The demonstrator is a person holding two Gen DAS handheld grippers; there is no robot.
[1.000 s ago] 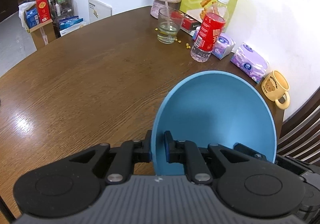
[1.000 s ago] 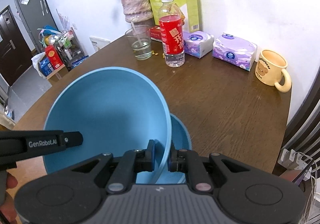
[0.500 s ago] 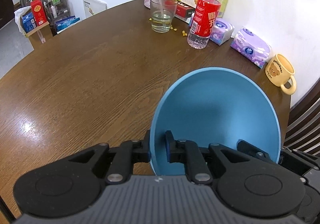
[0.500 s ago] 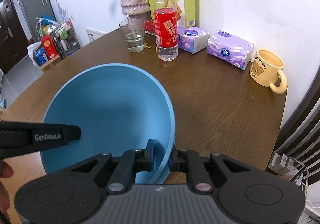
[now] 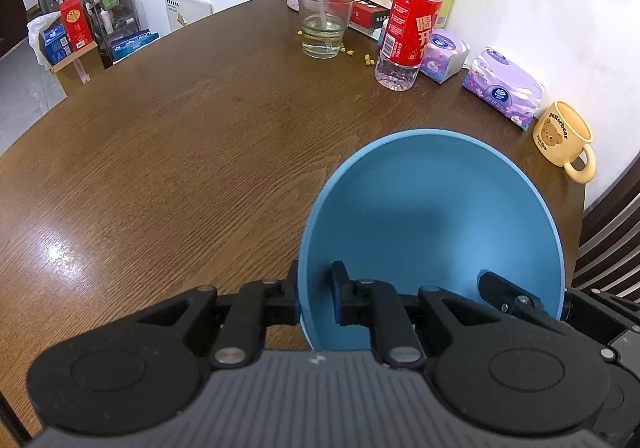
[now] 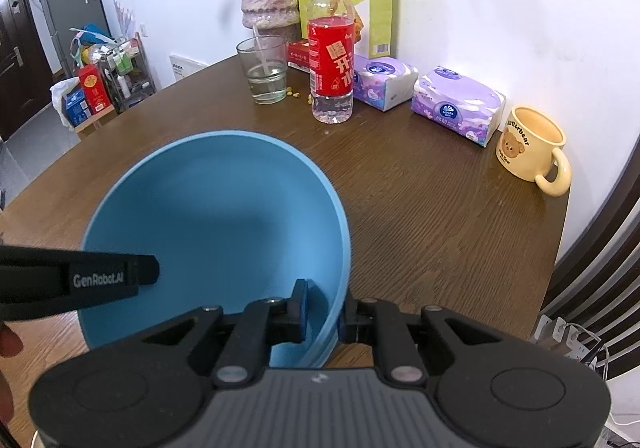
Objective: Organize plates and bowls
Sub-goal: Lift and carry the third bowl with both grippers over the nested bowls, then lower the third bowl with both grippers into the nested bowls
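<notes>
A large blue bowl (image 5: 432,232) is held over the brown wooden table (image 5: 168,176) by both grippers. My left gripper (image 5: 318,300) is shut on the bowl's left rim, one finger outside the wall and one inside. My right gripper (image 6: 324,308) is shut on the opposite rim of the same bowl (image 6: 216,216). Just under that rim shows a second blue edge (image 6: 322,348), seemingly another bowl nested beneath. The left gripper's finger (image 6: 100,280) reaches in from the left of the right wrist view. The right gripper's finger (image 5: 504,292) shows at the bowl's right in the left wrist view.
Along the wall stand a glass with a straw (image 6: 266,72), a red-labelled bottle (image 6: 332,60), two purple tissue packs (image 6: 456,104), a yellow bear mug (image 6: 528,144), a green box and a vase. A chair back (image 5: 608,256) is at the right edge.
The held bowl has sunk onto the second blue bowl that showed beneath it a second ago; only that bowl's edge shows now. Both grips stay on the rims.
</notes>
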